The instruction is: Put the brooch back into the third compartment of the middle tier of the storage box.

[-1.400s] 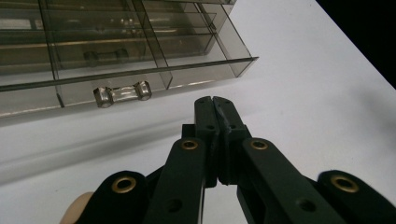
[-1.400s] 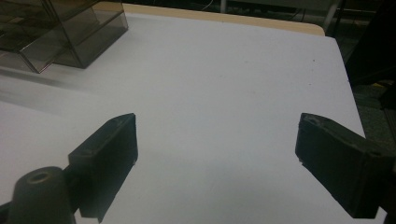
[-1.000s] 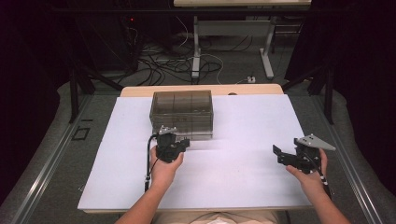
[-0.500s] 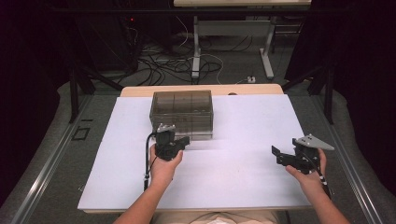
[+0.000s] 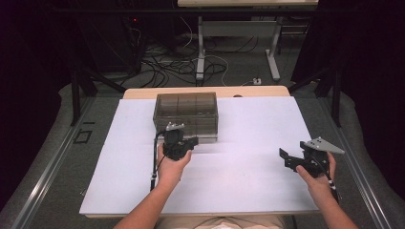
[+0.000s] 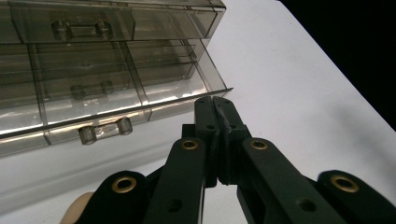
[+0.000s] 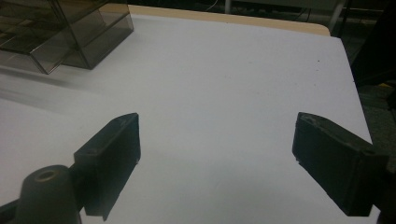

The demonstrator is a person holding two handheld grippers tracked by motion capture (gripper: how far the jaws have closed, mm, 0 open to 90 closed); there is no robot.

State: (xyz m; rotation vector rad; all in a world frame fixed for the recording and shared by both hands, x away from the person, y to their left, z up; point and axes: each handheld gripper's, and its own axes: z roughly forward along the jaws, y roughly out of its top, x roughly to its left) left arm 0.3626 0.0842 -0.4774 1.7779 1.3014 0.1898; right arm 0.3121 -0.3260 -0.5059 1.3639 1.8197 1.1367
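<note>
While it sits upper centre on the white tabletop [image 5: 248, 143], the smoky clear drawer box [image 5: 186, 112] runs long left-right, handled fronts facing the clenched, empty left gripper [image 6: 215, 105]; the right gripper [image 7: 215, 154] gapes, released.

I had the smoky drawer box [image 5: 186, 114] as the only obstacle, standing at the far left-centre of the white table [image 5: 248, 157], its bottom drawer [image 6: 116, 122] jutting toward my left gripper [image 6: 215, 103], whose closed tips sat just beside the drawer's front corner. Right of the box the table was bare to its far and right edges. My right gripper [image 7: 215, 154], jaws apart, had open surface ahead.
</note>
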